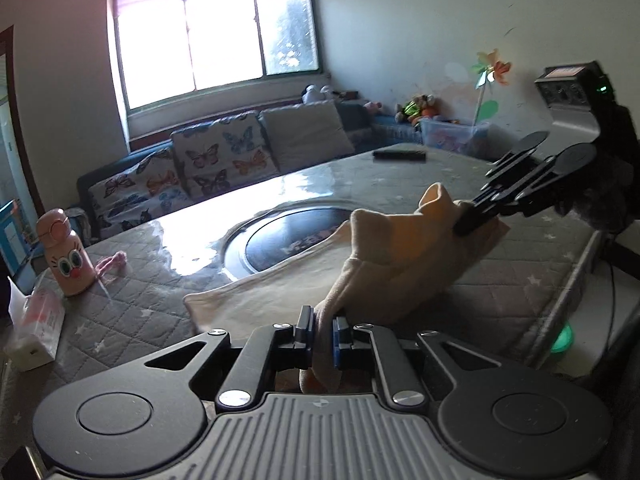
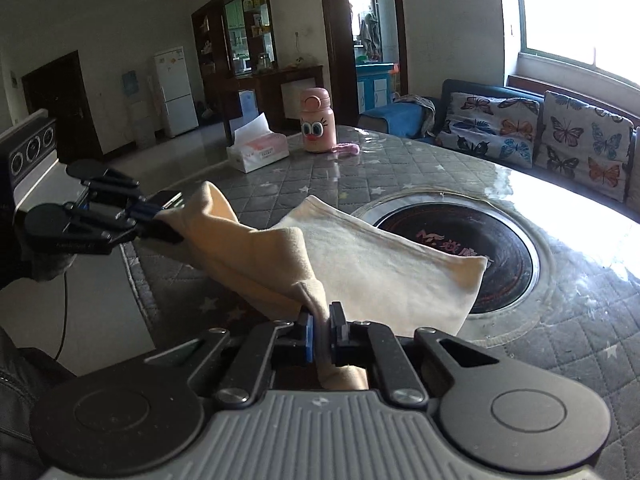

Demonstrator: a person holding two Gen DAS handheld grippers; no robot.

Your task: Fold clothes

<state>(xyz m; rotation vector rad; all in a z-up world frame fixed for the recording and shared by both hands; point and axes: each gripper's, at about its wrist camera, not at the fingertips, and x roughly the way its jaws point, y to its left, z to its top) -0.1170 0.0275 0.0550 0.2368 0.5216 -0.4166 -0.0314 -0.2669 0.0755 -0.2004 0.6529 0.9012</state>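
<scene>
The cream garment hides part of the round black cooktop set into the table; the pink writing on that plate is half covered and too blurred to read. The label on the tissue box near the table's far edge is also too small to make out, and the pink bottle beside it shows only a cartoon face. A dark flat thing at the far edge in the left wrist view cannot be identified.

The left gripper is clamped tight on one bunched corner of the garment, the right gripper likewise on another. Both point slantwise down, holding their corners raised above the near edge of the table, while the rest of the cloth lies flat toward the middle, its far corner over the cooktop. The hands behind them are cut off from sight.
</scene>
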